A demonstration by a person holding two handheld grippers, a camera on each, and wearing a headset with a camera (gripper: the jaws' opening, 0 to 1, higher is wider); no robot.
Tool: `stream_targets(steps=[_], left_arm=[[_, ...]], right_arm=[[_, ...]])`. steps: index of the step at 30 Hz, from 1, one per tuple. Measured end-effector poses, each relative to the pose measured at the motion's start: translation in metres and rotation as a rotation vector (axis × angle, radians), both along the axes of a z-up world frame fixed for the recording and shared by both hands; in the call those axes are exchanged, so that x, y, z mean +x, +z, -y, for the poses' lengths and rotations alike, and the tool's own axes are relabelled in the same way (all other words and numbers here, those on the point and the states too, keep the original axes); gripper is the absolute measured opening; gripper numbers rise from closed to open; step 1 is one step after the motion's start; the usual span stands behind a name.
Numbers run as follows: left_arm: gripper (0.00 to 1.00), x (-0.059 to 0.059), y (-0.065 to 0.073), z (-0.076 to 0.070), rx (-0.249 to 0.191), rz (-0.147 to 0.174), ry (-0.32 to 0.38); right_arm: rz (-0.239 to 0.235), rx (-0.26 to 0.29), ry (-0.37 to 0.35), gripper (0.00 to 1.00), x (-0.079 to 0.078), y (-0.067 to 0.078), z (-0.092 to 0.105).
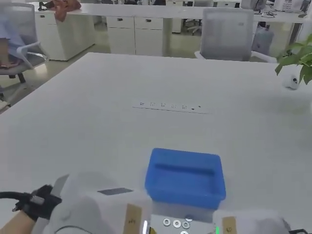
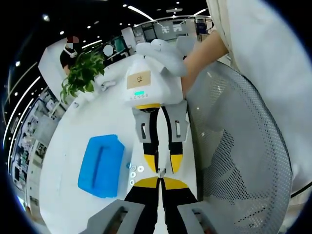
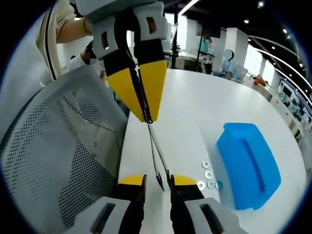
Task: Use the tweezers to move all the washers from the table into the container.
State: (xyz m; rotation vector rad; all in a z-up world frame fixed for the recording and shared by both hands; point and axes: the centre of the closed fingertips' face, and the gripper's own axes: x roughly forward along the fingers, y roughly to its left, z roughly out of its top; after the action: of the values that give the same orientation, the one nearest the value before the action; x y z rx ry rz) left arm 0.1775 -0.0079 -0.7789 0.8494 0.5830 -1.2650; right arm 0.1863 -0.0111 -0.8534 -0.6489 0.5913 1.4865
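The left gripper [image 3: 146, 116] has its yellow jaws pressed together on the upper part of the tweezers [image 3: 155, 151]. The tweezers' two thin tips are spread slightly and reach down between the jaws of the right gripper [image 3: 157, 178]. Those jaws stand apart, one on each side of the tips; whether they touch the tweezers I cannot tell. Near the tips a small cluster of washers [image 3: 208, 174] lies on the white table [image 3: 195, 107], just beside the blue container [image 3: 248, 163]. A mesh chair back [image 3: 73, 161] stands at the table's edge.
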Motion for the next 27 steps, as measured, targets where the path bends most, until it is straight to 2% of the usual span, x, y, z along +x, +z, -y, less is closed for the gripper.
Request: stream_targets(steps=[4, 7, 9, 21, 27], left_arm=[[0.0, 0.003, 0.002, 0.005, -0.025, -0.012, -0.009], [0.0, 0.009, 0.002, 0.006, -0.035, -0.023, -0.001], [0.0, 0.015, 0.004, 0.007, -0.041, -0.031, 0.0], [0.0, 0.051, 0.009, 0.011, -0.007, -0.027, -0.065], [0.0, 0.06, 0.009, 0.013, 0.014, -0.03, -0.086]], right_arm=[[0.022, -0.012, -0.007, 0.07, 0.008, -0.002, 0.002], [-0.031, 0.001, -0.048, 0.08, 0.013, -0.002, 0.003], [-0.022, 0.004, -0.047, 0.07, 0.017, -0.001, 0.004], [0.009, 0.021, -0.107, 0.08, 0.053, 0.004, 0.006], [0.003, 0.034, -0.114, 0.07, 0.059, 0.003, 0.002]])
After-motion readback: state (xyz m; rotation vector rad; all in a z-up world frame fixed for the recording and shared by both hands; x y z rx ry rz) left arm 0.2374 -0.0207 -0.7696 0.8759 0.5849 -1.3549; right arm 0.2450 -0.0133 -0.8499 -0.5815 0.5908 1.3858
